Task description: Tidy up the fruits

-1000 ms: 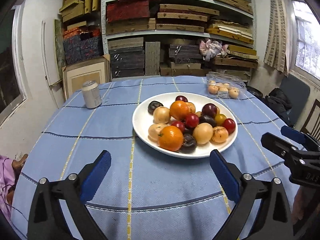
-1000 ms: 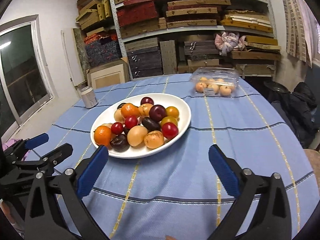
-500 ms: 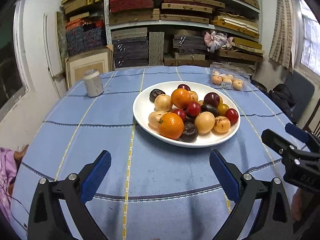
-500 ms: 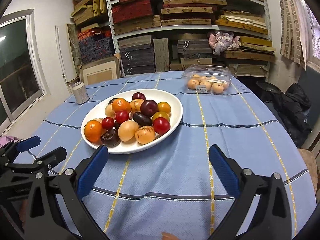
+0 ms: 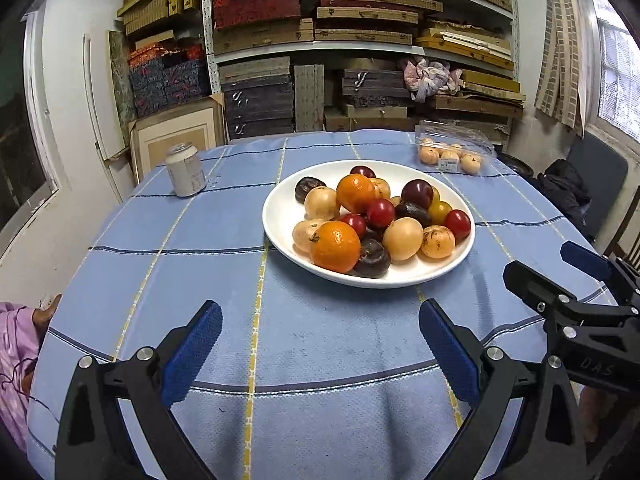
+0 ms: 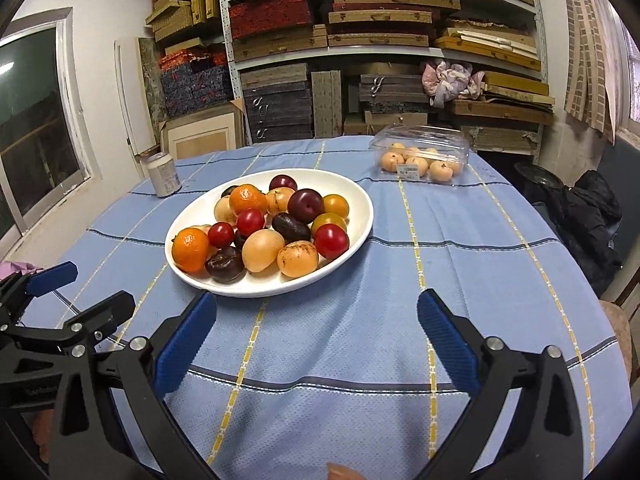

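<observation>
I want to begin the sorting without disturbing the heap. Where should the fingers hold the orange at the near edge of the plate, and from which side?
Probably grip the near orange across its round middle, coming from above and the near-left, where bare white plate leaves room. Its right side presses against a dark plum, so a finger there may push the pile.

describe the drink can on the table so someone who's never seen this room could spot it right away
Start at the round table with the blue striped cloth, where a white plate heaped with fruit sits near the middle. Look past the plate toward the far left edge, near the window side: the can stands there upright and alone. It is the only pale metal cylinder on the table, unlike the clear plastic fruit box at the far right.
</observation>
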`<state>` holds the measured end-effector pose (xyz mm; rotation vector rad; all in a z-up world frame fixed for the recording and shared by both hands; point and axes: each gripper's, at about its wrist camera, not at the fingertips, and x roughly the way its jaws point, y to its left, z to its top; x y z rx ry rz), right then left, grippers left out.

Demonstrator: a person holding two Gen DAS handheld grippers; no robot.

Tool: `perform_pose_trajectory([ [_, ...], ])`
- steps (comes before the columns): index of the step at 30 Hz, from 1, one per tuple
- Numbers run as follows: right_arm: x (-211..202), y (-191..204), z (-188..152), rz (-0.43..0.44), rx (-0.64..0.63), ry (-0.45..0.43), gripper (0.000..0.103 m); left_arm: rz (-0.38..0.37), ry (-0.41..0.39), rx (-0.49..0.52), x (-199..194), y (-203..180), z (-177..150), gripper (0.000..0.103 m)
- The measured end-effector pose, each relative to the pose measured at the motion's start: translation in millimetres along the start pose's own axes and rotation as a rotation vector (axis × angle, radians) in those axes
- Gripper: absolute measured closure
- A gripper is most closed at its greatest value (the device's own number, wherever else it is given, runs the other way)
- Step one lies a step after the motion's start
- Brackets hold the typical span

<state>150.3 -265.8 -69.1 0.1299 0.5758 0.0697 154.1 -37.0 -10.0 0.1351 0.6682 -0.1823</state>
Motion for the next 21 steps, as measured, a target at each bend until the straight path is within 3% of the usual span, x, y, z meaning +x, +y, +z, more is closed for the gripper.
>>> perform_pose_trajectory([
  [21, -2.0, 0.7, -0.1, 0.006, 0.001, 0.0, 0.004, 0.009, 0.001, -0.013, 1.8, 2.9, 0.5, 0.004],
])
